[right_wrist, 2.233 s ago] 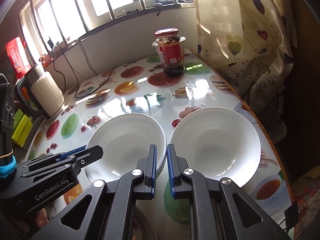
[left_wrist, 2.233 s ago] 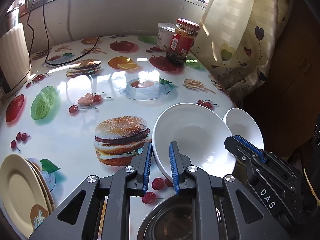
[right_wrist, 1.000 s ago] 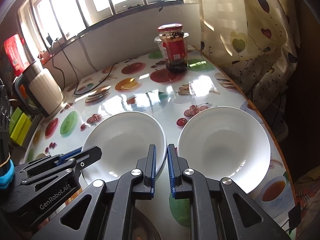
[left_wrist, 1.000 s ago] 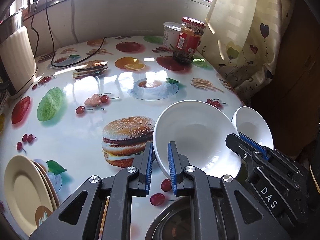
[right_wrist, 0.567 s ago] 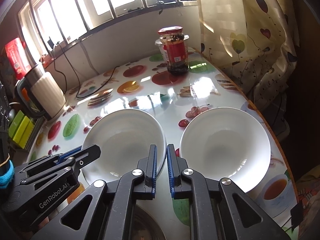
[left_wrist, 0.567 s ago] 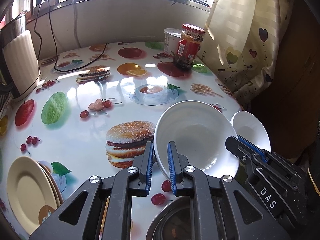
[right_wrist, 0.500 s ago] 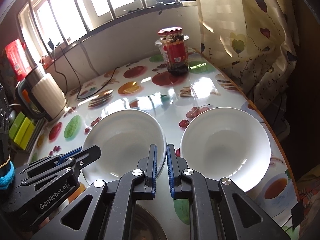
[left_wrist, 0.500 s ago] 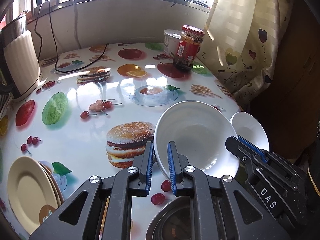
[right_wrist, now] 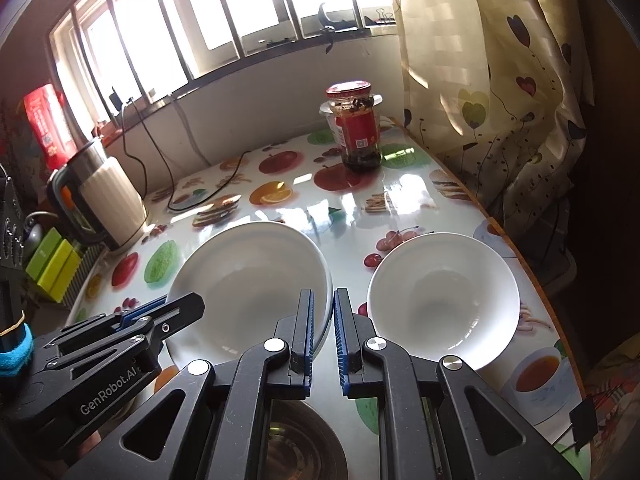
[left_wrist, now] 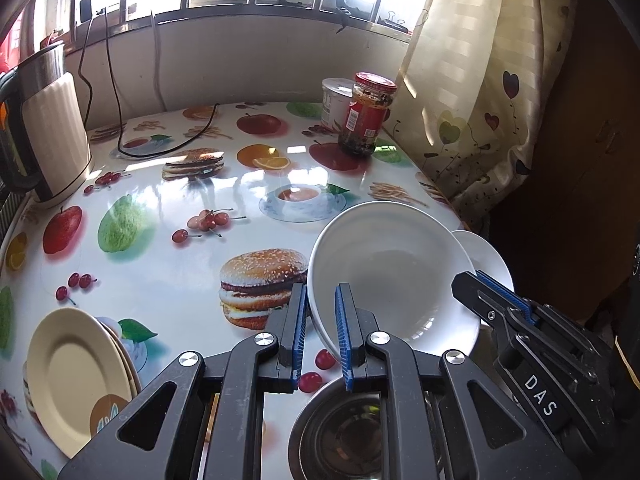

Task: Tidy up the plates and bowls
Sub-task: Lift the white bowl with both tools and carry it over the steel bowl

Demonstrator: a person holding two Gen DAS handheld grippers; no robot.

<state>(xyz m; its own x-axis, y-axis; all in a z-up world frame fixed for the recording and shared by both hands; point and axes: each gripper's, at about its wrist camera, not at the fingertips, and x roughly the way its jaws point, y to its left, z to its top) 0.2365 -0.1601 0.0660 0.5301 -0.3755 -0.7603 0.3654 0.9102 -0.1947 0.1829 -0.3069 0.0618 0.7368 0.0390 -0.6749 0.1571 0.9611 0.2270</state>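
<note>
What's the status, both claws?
Left claw shut on large glossy white bowl rim; right claw shut on its opposite rim. Second white bowl alongside, apart. Nothing blocking.

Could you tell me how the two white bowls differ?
The left bowl is clamped at its rim by the left gripper and the right gripper; the right bowl is ungripped. The right bowl sits beside the table edge; the left bowl further in. Both are white, empty.
</note>
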